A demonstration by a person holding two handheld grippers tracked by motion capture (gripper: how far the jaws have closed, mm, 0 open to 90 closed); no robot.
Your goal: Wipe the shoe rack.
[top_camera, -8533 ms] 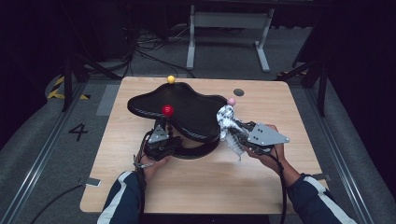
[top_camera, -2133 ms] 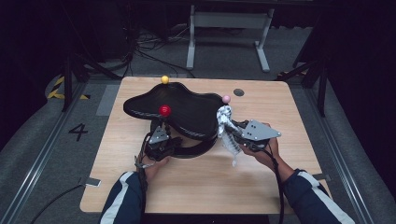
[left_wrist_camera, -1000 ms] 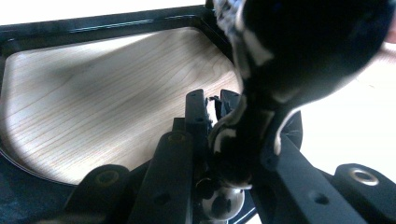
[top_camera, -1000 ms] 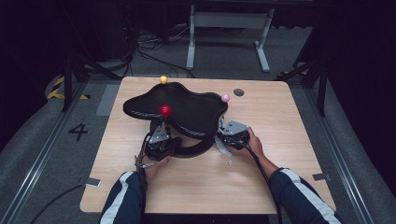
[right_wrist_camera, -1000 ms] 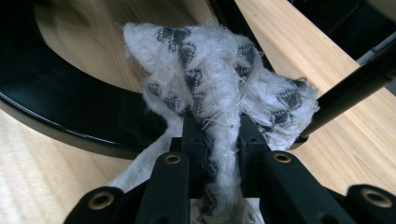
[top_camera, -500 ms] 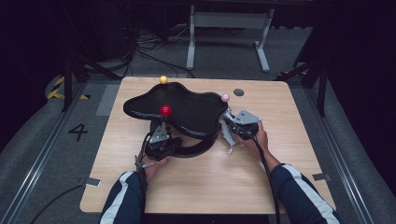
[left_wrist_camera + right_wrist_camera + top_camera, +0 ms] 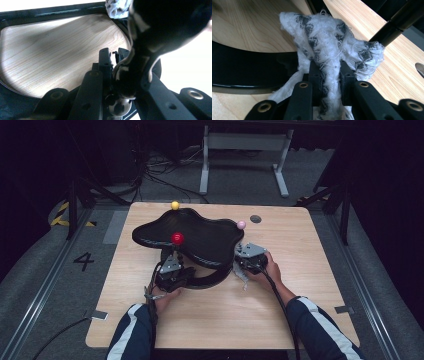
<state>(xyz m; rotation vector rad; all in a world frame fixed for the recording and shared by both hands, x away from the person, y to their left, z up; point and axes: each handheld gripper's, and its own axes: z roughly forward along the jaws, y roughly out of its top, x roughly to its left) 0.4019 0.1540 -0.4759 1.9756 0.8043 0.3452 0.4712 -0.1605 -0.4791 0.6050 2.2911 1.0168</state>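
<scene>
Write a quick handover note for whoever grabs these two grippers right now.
Left gripper: shut on the upright post with the red ball, steadying the black cloud-shaped stand on the wooden table.
Right gripper: shut on a white patterned cloth, pressed at the stand's right edge near the base ring.
Done: cloth brought to the stand.
Left: probably wiping the stand; how much is wiped can't be told.
</scene>
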